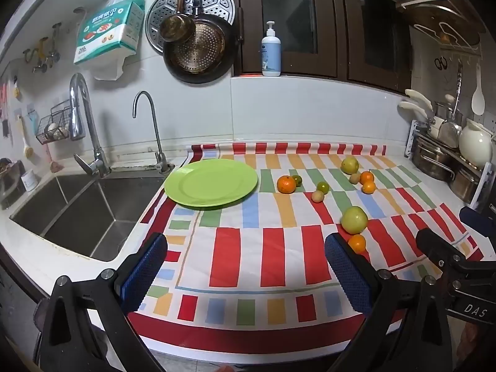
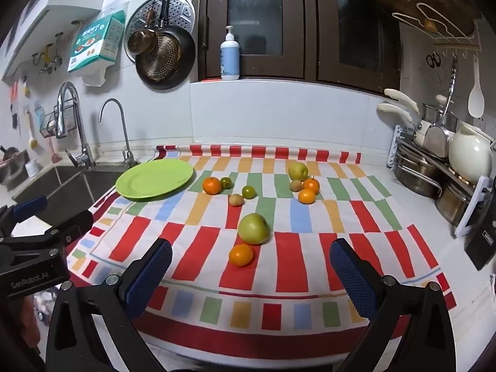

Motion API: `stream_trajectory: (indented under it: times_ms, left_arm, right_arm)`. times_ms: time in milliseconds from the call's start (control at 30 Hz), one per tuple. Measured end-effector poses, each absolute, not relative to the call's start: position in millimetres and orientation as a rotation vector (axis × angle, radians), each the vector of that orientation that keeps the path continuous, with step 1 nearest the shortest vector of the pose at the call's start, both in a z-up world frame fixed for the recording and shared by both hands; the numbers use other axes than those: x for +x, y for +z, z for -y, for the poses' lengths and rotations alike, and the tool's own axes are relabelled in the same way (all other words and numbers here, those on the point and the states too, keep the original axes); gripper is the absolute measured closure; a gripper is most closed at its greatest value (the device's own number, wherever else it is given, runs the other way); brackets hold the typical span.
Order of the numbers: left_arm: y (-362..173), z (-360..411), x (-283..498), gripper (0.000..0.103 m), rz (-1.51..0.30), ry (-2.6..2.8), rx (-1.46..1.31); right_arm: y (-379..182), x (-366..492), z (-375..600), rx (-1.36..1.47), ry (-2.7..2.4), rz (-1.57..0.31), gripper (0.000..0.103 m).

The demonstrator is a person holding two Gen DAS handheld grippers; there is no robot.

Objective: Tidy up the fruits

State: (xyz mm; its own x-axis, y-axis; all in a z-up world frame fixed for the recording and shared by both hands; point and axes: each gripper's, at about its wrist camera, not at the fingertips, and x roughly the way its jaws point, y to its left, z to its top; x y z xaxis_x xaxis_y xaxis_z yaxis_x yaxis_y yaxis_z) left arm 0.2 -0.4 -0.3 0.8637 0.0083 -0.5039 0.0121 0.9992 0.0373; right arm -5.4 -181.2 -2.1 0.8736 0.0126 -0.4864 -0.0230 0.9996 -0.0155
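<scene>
An empty green plate [image 1: 210,183] [image 2: 155,179] lies on a striped cloth [image 1: 248,248] [image 2: 279,263] beside the sink. Fruits lie loose on the cloth to its right: a green apple [image 2: 253,228] [image 1: 354,220] with a small orange [image 2: 241,254] [image 1: 357,243] in front, an orange [image 2: 212,185] [image 1: 285,184], green limes [image 2: 248,192], a kiwi [image 2: 236,200], and a far group with a pear [image 2: 298,171] and oranges [image 2: 307,196]. My left gripper [image 1: 246,266] is open and empty over the cloth's near part. My right gripper [image 2: 251,272] is open, just short of the small orange.
A steel sink [image 1: 83,210] with taps [image 1: 83,124] lies left of the plate. A rack of pots and a white jug [image 2: 471,152] stands at the right. A soap bottle [image 2: 230,57] stands on the sill. Pans hang on the wall.
</scene>
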Motion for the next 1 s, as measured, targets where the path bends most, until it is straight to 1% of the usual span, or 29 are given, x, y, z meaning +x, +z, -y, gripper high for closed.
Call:
stream_trajectory:
  times_ms: [1000]
  left_arm:
    - [6.8, -0.9, -2.8, 0.0, -0.509, -0.007, 0.029]
  right_arm:
    - [-0.9, -5.7, 182.6, -0.015, 0.039, -0.5, 0.0]
